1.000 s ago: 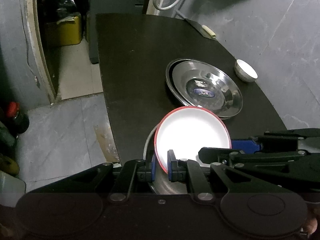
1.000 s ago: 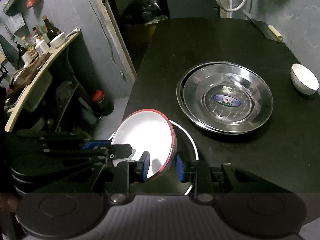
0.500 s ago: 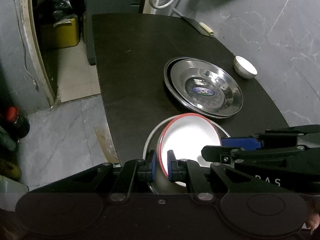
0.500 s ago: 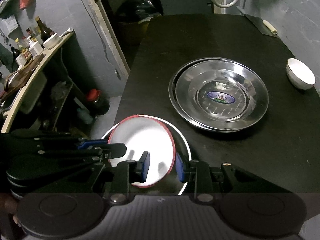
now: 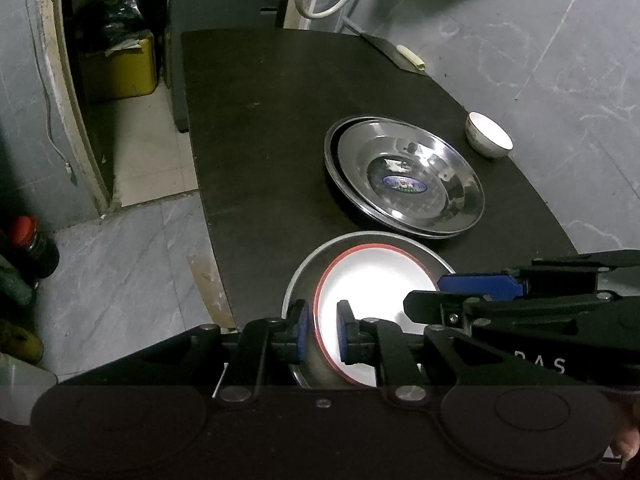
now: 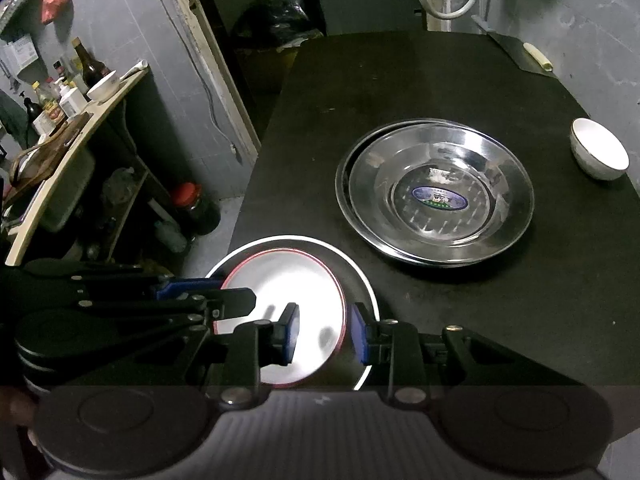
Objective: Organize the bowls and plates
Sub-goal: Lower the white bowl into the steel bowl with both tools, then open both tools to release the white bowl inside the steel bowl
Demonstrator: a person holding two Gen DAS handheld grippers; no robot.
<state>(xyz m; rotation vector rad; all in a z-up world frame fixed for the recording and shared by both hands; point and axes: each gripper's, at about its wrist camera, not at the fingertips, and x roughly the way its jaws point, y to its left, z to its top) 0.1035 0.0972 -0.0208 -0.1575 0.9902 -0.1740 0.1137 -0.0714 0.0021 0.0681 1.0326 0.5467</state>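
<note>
Letters "PAS" appear on the right gripper [image 5: 556, 364] body in the left wrist view. The blue oval label [image 6: 439, 202] in the steel plate [image 6: 440, 196] is illegible.

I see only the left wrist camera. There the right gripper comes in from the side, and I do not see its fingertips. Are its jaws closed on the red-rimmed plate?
Observer: No. In the right wrist view the right gripper is open. One pad is over the white face of the red-rimmed plate and the other is outside its red rim.
Operator: Thank you. Is there any bowl that is not on the table?
Observer: Yes. A white bowl stands on a shelf to the left of the table, beside some bottles.
</note>
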